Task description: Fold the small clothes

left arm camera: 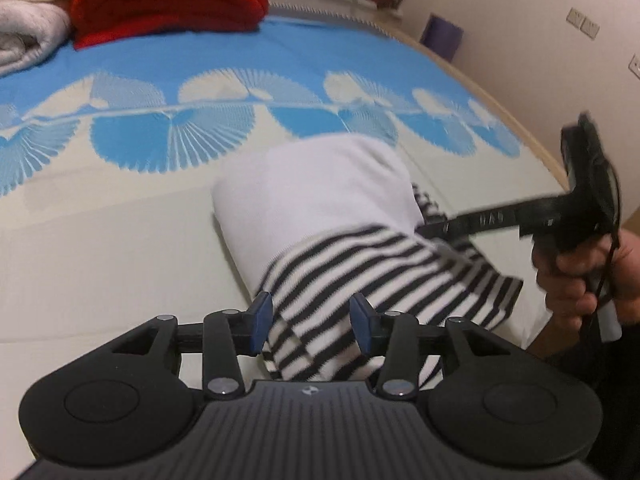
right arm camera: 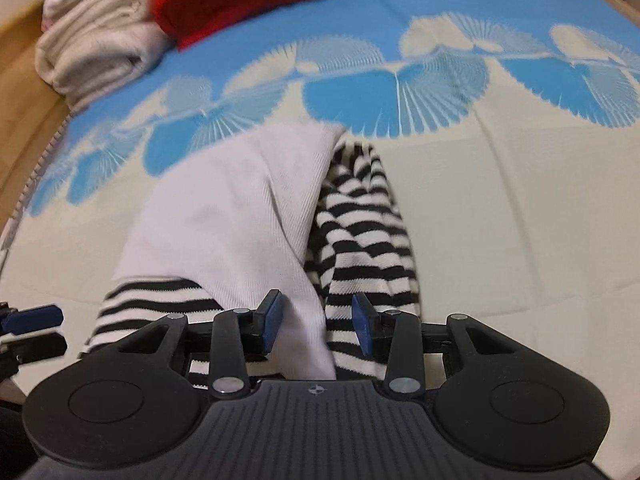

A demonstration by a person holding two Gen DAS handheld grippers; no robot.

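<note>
A small garment with a white body (left arm camera: 312, 196) and black-and-white striped sleeves (left arm camera: 360, 264) lies partly folded on the bed. My left gripper (left arm camera: 312, 326) is open, its blue pads on either side of a striped sleeve end. My right gripper (right arm camera: 316, 326) is open over the near edge of the white body (right arm camera: 240, 216) and a striped sleeve (right arm camera: 364, 216). In the left wrist view the right gripper (left arm camera: 436, 228) reaches in from the right, its tips at the garment. The left gripper's tips (right arm camera: 32, 332) show at the left edge of the right wrist view.
The bed cover (left arm camera: 120, 240) is cream near me and blue with fan patterns farther away. A folded red cloth (left arm camera: 168, 0) and folded white towels (left arm camera: 28, 12) sit at the far side. A wall with switches (left arm camera: 584, 24) is at the right.
</note>
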